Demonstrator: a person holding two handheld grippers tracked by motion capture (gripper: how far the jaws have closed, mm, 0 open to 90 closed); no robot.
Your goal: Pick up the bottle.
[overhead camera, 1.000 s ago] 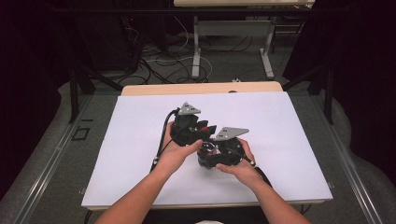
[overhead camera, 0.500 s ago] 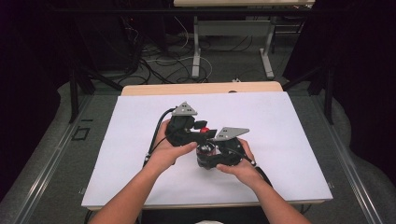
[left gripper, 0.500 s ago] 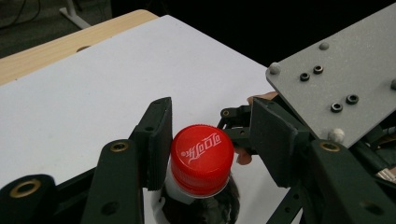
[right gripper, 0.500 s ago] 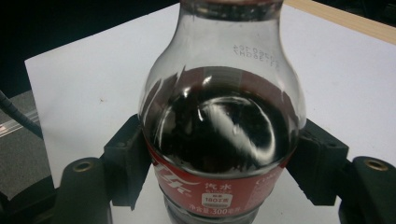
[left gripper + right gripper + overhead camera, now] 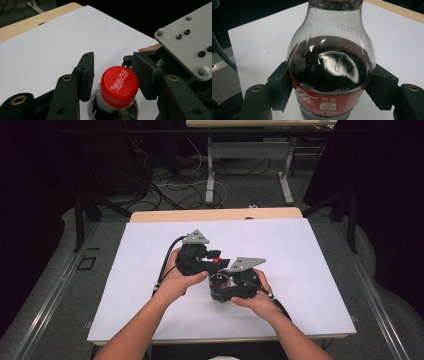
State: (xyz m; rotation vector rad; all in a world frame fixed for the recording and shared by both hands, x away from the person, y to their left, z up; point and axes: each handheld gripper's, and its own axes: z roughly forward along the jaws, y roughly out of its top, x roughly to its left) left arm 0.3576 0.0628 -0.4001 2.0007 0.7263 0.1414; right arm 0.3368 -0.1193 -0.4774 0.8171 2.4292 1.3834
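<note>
A small cola bottle [image 5: 329,65] with dark drink and a red label stands between my hands on the white sheet [image 5: 300,250]. My right gripper [image 5: 331,82] is shut on its body, one pad pressed to each side. The bottle's red cap [image 5: 119,86] sits between the jaws of my left gripper [image 5: 113,62], which have just been closing. The right-hand pad [image 5: 145,75] lies against the cap, while a narrow gap stays at the left-hand pad [image 5: 86,75]. In the high view both grippers [image 5: 216,260] [image 5: 220,284] meet at the bottle [image 5: 218,281] in mid table.
The white sheet covers most of a wooden table [image 5: 215,215]. The right gripper's grey plate [image 5: 190,45] stands close beside the left jaws. Beyond the table are floor cables [image 5: 170,185] and another table's legs [image 5: 287,175].
The left hand and its gripper have shifted slightly to the left at the bottle's top. The right hand and the bottle have stayed where they were.
</note>
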